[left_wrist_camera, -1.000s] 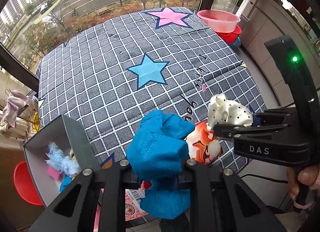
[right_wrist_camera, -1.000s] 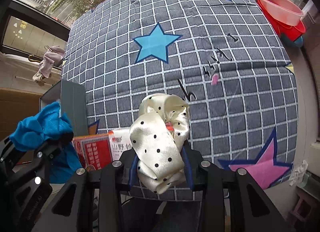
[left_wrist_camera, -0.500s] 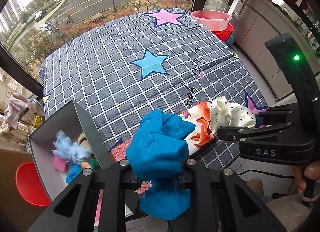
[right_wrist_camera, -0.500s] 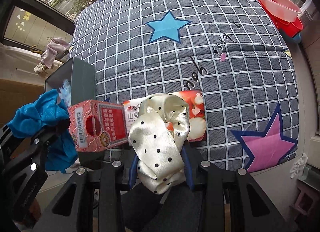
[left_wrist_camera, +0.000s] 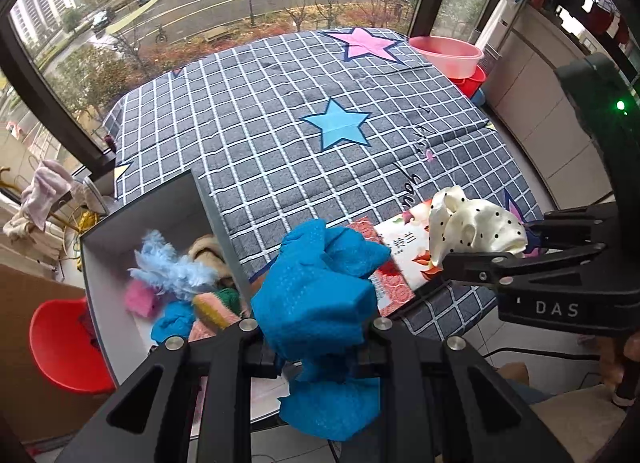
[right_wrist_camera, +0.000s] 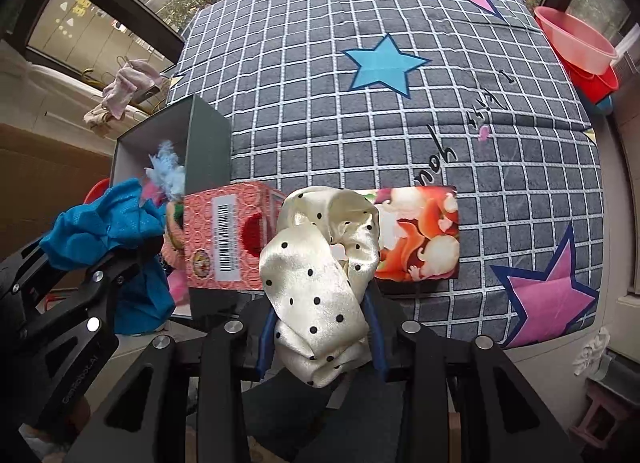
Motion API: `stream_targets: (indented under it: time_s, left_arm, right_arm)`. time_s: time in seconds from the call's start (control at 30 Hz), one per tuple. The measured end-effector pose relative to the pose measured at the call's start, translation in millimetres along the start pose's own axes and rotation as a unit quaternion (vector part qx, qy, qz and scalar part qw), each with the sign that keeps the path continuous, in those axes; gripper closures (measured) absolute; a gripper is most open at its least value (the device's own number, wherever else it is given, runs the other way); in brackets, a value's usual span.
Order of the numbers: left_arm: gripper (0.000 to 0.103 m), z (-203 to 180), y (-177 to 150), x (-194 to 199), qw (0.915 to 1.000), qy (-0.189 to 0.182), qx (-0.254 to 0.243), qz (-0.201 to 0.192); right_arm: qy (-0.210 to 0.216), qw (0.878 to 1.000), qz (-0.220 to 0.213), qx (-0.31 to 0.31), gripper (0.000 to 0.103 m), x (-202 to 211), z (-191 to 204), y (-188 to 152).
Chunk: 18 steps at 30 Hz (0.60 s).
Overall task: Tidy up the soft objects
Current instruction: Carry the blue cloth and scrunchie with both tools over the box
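Left wrist view: left gripper pinches a blue scrunchie, jaws pressed into the bunched cloth at 6 o'clock of the frame.
Right wrist view: right gripper pinches a cream dotted scrunchie, blue pads squeezing its lower folds, also at 6 o'clock.
Grey box: open-topped, at 8 o'clock in the left view, at the near corner of the checked blanket; already holds a fluffy pale-blue piece and other soft bits (pink, green, tan, hard to sort out).
Cartons: a red patterned box and a flat printed pack lie just behind the cream scrunchie, beside the grey box.
Blue scrunchie, handling: light, limp, textured weave, likely grips well; the tail hangs loose below the jaws and could snag on the box rim.
Cream scrunchie, handling: satin sheen, likely slippery; best held across the thick gathered band, as now, not by a single fold.
Fragility: none to speak of; both crush and spring back.
Judged step: both carried toward the grey box, neither over it yet.
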<state>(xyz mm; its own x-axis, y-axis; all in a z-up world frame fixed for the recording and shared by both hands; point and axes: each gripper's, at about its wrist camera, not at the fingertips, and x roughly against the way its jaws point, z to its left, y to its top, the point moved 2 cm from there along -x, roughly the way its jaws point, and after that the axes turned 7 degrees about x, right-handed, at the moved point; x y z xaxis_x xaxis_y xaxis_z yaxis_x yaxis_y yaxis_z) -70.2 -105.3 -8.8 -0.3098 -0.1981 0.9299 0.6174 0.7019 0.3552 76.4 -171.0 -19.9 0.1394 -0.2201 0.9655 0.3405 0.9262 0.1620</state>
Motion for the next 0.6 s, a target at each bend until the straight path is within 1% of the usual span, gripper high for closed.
stream_targets:
  time_s: [0.37,0.6]
  left_arm:
    - [0.079,54,-18,11,0.9969,0.025,0.074,-0.01]
    - [0.079,87,-33,9,0.9909,0.041,0.128,-0.008]
  right_arm:
    - [-0.001,0.998,-0.003,0.065,0.064,0,47,21]
    - [-0.004,0.994,0.003,0.108,0.064,-1,75,31]
